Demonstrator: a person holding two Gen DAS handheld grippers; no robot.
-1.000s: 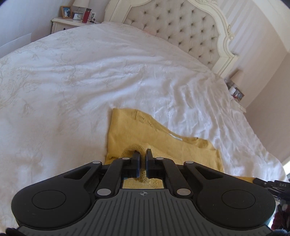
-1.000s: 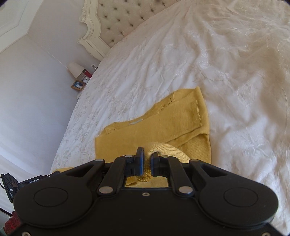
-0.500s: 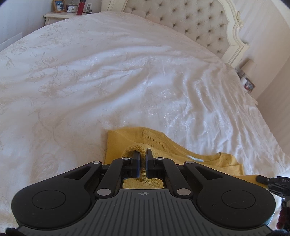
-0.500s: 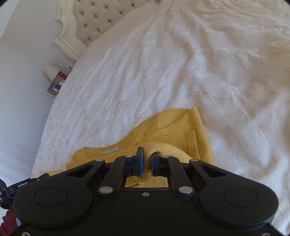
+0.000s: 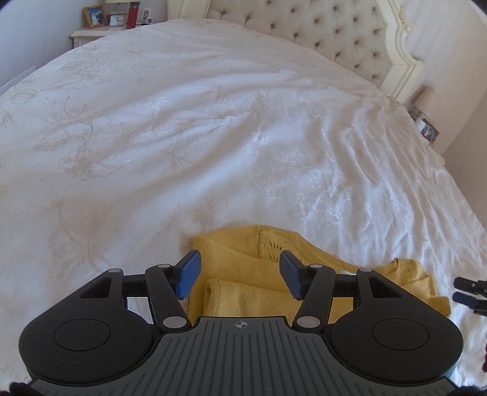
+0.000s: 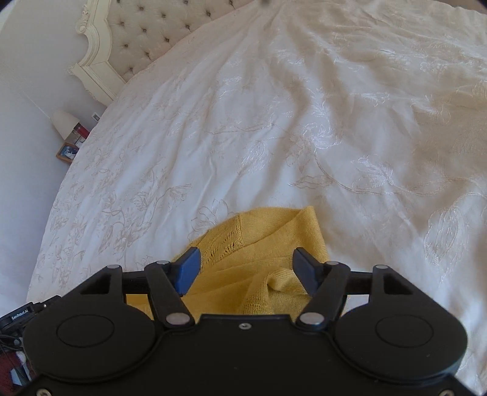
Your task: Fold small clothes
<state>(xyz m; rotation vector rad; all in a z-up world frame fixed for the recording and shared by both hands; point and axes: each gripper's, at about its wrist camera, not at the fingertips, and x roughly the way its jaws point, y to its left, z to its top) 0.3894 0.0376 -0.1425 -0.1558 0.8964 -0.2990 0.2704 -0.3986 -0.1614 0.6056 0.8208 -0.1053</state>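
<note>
Below, both opening grippers, left gripper (image 5: 240, 274) and right gripper (image 6: 248, 271), partly hide the released yellow sweater (image 5: 243, 268).

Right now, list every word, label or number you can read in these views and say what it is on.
"GenRobot.AI": white lettering on the black device at the lower left edge of the right wrist view.
Sewn-in label of the yellow sweater: not readable.
Framed pictures and small items on the nightstand: too small to read.

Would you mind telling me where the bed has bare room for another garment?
The white bedspread is bare from the yellow sweater up to the tufted headboard. Only the near edge is crowded, around the sweater.
</note>
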